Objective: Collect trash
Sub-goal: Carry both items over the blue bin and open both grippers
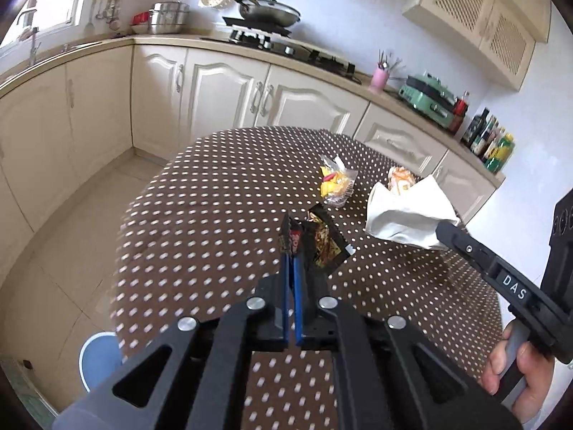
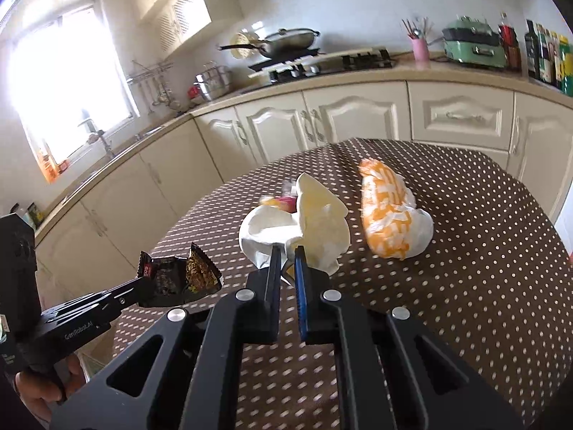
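- Kitchen setting: cream cabinets and a countertop with a gas stove (image 1: 286, 44) run behind a round table (image 1: 215, 215) covered in a brown, white-dotted cloth; a blue bin or stool (image 1: 98, 358) shows on the floor beside the table, though which it is cannot be told.
- Left gripper (image 1: 292, 247): jaws nearly closed, pinching a crumpled black snack wrapper (image 1: 322, 243) by its lower edge. In the right wrist view the wrapper (image 2: 179, 276) hangs clear of the cloth, lifted near the table's edge, presumably so it can be carried off without dragging.
- Right gripper (image 2: 286, 254): jaws narrow, clamped on a fold of a crumpled white paper napkin (image 2: 304, 222). The grip takes a bunched edge, probably because loose paper offers no firmer hold; whether the napkin is fully off the cloth cannot be told.
- Remaining trash on the table: a clear packet with yellow and pink contents (image 1: 336, 181) beyond the napkin, and an orange-and-white plastic bag (image 2: 390, 215) lying just right of it, both untouched.
- Judged stage: both hands loaded; two items left to collect after these are dropped.
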Tool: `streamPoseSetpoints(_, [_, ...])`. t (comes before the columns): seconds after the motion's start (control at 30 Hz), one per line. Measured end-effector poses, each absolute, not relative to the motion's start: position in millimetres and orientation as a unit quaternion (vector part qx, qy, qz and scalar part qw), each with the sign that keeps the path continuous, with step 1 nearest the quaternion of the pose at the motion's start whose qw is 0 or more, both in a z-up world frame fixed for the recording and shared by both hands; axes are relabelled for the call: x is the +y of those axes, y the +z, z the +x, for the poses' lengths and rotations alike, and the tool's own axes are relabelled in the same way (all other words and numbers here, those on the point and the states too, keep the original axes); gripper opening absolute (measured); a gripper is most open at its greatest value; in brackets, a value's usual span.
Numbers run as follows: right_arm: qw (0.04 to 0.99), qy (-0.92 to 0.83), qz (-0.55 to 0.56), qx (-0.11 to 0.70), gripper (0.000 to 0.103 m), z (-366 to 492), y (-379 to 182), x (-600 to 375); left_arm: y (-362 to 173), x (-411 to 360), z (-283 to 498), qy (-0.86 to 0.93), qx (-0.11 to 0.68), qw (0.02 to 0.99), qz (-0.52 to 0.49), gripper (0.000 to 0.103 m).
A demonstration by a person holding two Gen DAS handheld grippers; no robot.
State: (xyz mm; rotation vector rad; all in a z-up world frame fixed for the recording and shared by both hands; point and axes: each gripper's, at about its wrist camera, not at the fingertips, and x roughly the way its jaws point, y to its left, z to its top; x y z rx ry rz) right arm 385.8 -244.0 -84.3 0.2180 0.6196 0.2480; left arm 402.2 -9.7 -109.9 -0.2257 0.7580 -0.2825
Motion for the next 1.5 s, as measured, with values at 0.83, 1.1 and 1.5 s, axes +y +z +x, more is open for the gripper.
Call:
streamPoseSetpoints(0.83, [0.875,0.343,-0.017,0.342,0.007,324,-113,38,-151,235,248,0.083,0.355,0.913,-0.180,0.002])
streamPoseSetpoints(1.1, [0.840,0.362,-0.063,0.399,0.007,322,-180,106,-215,282,249,0.116,0.406,0.883,-0.205,0.002])
streamPoseSetpoints(1.5, [0.825,0.334,-0.086,0.447,0.007,346,-248,130,-297,300,281,0.134,0.469,0.847,-0.210,0.002])
